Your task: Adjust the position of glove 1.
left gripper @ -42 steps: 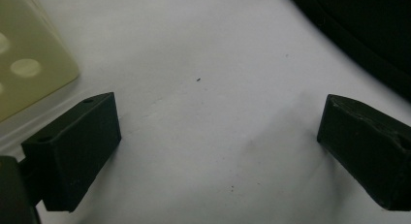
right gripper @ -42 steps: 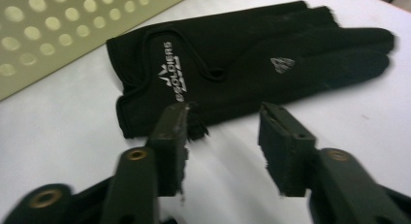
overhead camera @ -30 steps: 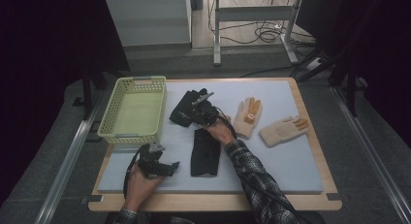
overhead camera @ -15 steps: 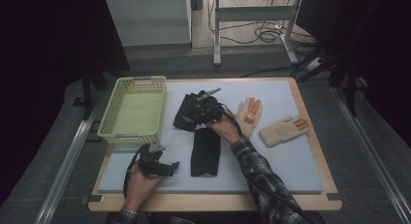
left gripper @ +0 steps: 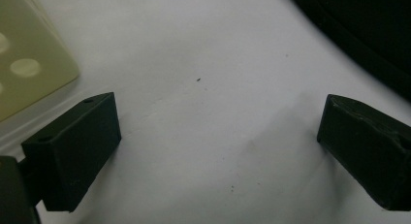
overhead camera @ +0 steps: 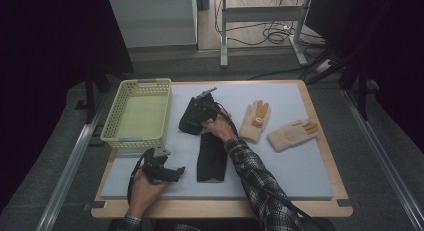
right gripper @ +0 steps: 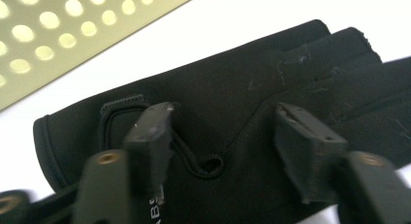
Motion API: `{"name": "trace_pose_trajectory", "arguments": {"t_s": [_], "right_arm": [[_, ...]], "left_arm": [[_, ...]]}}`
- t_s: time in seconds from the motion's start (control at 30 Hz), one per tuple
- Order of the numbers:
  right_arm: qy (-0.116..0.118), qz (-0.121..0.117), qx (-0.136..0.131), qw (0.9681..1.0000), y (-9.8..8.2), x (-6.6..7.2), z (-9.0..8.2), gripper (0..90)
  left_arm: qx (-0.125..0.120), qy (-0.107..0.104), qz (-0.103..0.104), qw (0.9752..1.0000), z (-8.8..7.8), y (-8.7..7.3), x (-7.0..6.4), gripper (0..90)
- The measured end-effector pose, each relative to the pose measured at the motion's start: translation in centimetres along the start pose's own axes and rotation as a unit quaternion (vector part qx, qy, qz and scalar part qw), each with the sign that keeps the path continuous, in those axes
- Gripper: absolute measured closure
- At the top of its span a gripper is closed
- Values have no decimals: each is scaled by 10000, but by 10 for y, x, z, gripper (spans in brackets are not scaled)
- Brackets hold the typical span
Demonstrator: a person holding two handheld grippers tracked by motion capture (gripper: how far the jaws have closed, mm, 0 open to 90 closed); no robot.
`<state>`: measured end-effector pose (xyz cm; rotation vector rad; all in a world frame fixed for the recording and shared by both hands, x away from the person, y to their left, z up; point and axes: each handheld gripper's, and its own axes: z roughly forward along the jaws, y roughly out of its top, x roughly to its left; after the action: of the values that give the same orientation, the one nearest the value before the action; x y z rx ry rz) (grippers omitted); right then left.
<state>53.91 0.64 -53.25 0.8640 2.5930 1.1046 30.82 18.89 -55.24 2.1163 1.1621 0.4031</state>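
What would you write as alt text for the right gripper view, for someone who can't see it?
The right gripper hangs close over a black glove lying flat on a white mat, its two black jaws apart and pressing on nothing, having just opened. A pale yellow perforated basket fills the upper left corner.

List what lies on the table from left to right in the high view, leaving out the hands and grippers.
Yellow basket → black glove by the basket → cream glove with orange fingers → second cream glove.
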Motion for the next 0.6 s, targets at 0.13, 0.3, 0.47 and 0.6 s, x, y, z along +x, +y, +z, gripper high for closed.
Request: {"name": "trace_pose_trajectory", "arguments": {"t_s": [0.13,0.3,0.47,0.6], "right_arm": [[-183,-67,144,9997,-2,-2,-4,705],[-281,-182,120,9994,-3,4,-4,858],[-308,-84,142,9994,-2,5,-6,869],[-212,-59,65,9997,-1,3,-16,872]], "left_arm": [[-1,4,4,10000,0,0,0,21],[1,2,1,10000,0,0,0,21],[14,1,0,10000,0,0,0,20],[18,-1,0,10000,0,0,0,21]]}}
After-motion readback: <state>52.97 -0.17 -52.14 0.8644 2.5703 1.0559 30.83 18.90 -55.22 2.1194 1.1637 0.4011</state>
